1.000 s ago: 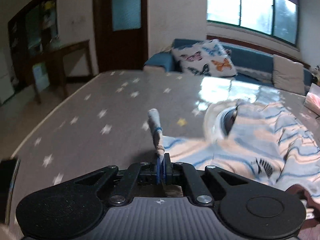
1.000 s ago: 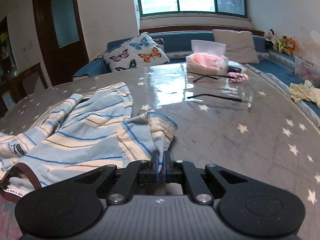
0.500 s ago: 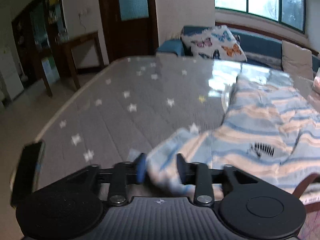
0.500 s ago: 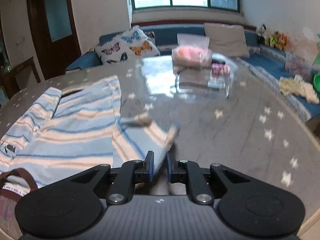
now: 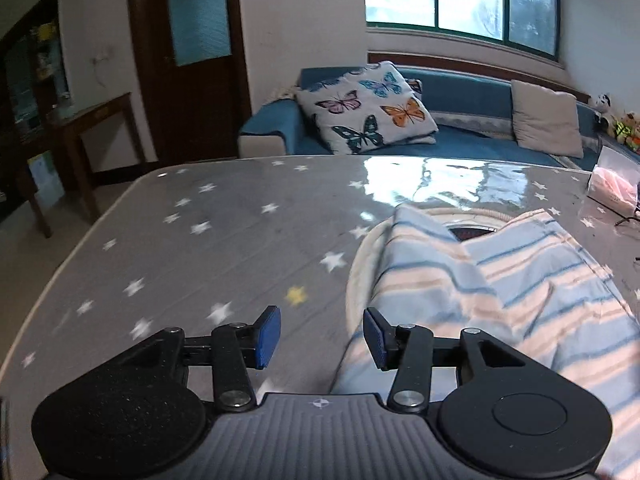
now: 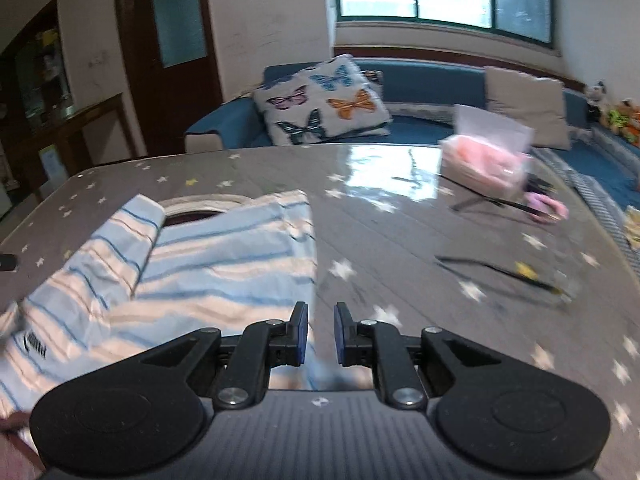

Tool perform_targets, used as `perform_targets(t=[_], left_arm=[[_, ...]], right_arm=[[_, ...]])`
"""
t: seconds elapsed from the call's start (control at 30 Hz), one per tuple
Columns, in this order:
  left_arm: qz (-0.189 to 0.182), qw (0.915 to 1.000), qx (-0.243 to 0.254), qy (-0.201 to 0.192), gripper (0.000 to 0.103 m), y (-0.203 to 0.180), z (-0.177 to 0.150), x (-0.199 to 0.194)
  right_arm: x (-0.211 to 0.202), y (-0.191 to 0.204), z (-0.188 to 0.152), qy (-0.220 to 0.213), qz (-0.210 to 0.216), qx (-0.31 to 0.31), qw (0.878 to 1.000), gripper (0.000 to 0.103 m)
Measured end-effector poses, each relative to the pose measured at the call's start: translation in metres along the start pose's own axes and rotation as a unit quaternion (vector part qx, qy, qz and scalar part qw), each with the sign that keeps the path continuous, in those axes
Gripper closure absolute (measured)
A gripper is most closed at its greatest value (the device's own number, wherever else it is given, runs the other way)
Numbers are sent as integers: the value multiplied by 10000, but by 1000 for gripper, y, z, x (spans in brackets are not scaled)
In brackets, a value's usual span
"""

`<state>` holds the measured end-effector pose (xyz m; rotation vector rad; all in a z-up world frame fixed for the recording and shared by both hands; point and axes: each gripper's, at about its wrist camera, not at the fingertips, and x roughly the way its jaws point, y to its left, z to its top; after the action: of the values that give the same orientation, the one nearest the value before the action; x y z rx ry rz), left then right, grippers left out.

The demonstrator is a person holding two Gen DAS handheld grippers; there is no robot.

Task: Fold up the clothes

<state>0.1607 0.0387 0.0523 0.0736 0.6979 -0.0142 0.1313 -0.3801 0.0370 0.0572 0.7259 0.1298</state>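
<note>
Looking across the grey star-print table (image 5: 208, 236), I take it as my landmark. Beyond its far edge runs the blue sofa (image 5: 460, 92) with the butterfly cushion (image 5: 364, 116). On the table lies the striped shirt (image 6: 216, 264) — both sleeves folded in over the body, collar toward the sofa side. A pink tissue pack (image 6: 484, 156) sits on the table nearer the sofa, well apart from the shirt. My left gripper (image 5: 320, 336) hangs over the shirt's left edge, jaws opening with nothing between them. My right gripper (image 6: 321, 334) hovers at the shirt's right edge — pads slightly parted, released, gripping no cloth.
</note>
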Motion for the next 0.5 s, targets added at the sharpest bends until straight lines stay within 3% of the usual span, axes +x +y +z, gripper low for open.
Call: perform_targets(t=[0.4,0.5], left_arm=[[-316,9985,341,289,49,-36,36,86],[-389,9980,363,352,49,-39,40,100]], right_arm=[[124,14,66,255,376,-158,9988,83],[149,13,74,286,365,-119,9989,76]])
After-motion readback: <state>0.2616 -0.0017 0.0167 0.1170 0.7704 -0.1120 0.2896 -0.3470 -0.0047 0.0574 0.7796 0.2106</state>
